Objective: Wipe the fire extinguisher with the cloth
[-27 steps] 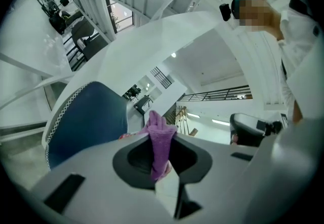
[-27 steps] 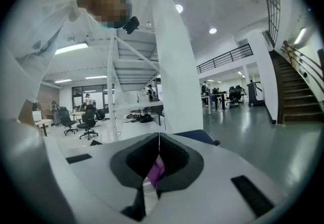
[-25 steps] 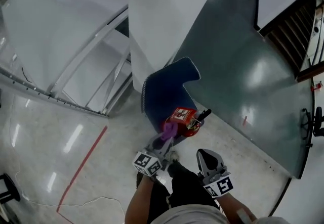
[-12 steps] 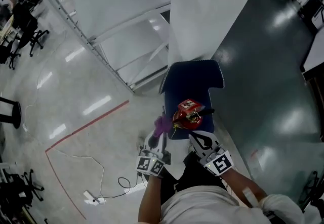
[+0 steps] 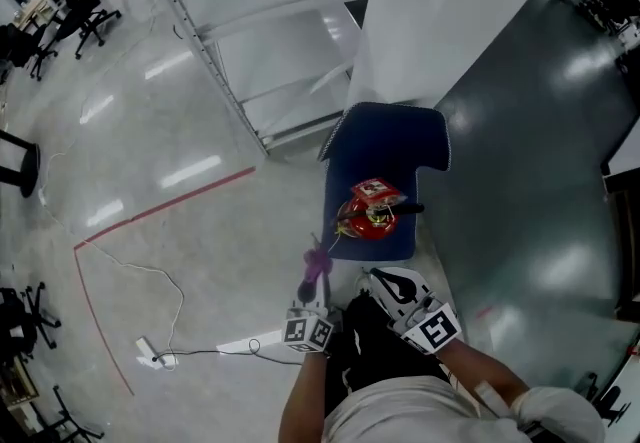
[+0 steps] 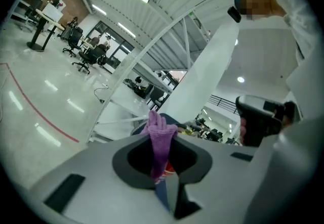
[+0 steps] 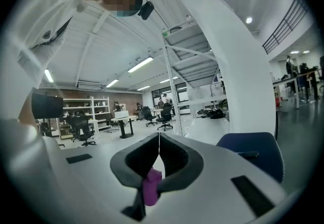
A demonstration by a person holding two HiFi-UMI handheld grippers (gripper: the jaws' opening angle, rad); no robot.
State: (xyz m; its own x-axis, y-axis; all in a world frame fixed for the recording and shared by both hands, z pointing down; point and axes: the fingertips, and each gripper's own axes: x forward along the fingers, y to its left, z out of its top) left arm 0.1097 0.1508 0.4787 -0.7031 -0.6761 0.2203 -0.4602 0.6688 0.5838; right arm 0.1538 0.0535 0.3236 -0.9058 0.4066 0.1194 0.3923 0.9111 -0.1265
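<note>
Down and left of the fire extinguisher (image 5: 372, 216) in the head view, the left tool (image 5: 312, 281) holds the purple cloth (image 5: 318, 259) over pale floor (image 5: 200, 231). Half a second ago the cloth was just beside the extinguisher's left flank; now it sits apart from it, drawn lower and further out. The extinguisher stands red on the blue mat (image 5: 385, 146) as it did then. The right tool (image 5: 392, 281) lies just below the extinguisher much as before, near it but not touching. In the left gripper view the left tool (image 6: 162, 137) has its jaws clamped on the cloth (image 6: 160, 126), which stands up between them in a narrow bunch. A patch of the extinguisher's red (image 6: 169, 168) shows directly under the cloth through the gap. In the right gripper view the right tool (image 7: 159, 147) has its jaws together, tips meeting in a thin line with nothing caught between. The cloth (image 7: 151, 187) shows as a purple lump below them through the opening, and the mat (image 7: 253, 154) rises at the right.
</note>
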